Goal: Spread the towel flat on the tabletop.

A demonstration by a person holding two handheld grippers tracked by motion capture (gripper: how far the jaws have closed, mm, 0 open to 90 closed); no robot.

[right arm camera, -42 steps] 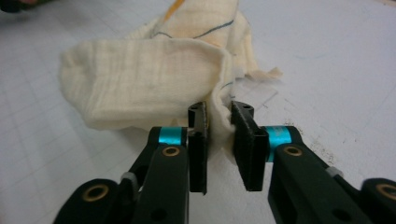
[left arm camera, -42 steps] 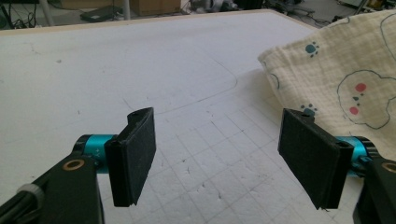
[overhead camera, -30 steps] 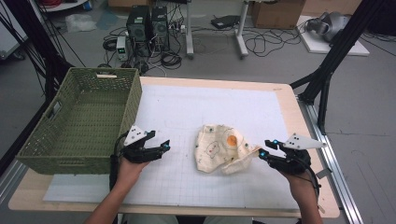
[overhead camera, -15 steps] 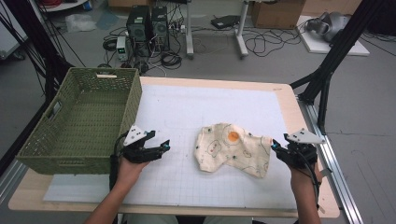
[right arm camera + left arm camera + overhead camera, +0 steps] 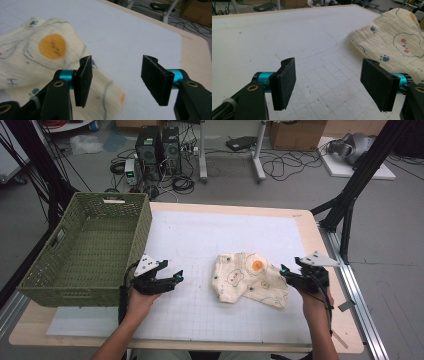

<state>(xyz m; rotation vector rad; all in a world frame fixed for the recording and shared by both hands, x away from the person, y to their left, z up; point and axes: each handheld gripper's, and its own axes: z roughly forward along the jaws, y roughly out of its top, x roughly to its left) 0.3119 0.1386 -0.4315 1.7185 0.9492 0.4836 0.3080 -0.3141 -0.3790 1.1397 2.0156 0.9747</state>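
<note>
A person's two forearms come in from the 6 o'clock edge of the high view, each hand gripping a set of tongs over a pale gridded mat on a wooden surface (image 5: 327,340). The left tongs (image 5: 176,277) sit at about 7 o'clock on the mat, held level and pointing toward 3 o'clock, the wrist straight and the hand wrapped around the body from below. Their jaws stand wide apart with only bare mat between them. A crumpled cream cloth (image 5: 247,279) printed with small animals and an orange disc lies just right of the mat's centre, at about 4 o'clock, well apart from the left tongs. The right tongs (image 5: 283,271) are at the cloth's 3 o'clock edge, pointing toward 9 o'clock, the forearm rising almost straight from the bottom edge. Their jaws have just been opening and now stand fairly wide; in the right gripper view the cloth (image 5: 45,57) lies below and beyond the left-hand jaw, and nothing is pinched between the pads. A green woven basket (image 5: 82,270) stands at the surface's 9 o'clock side, just beside the left hand (image 5: 137,300)
</note>
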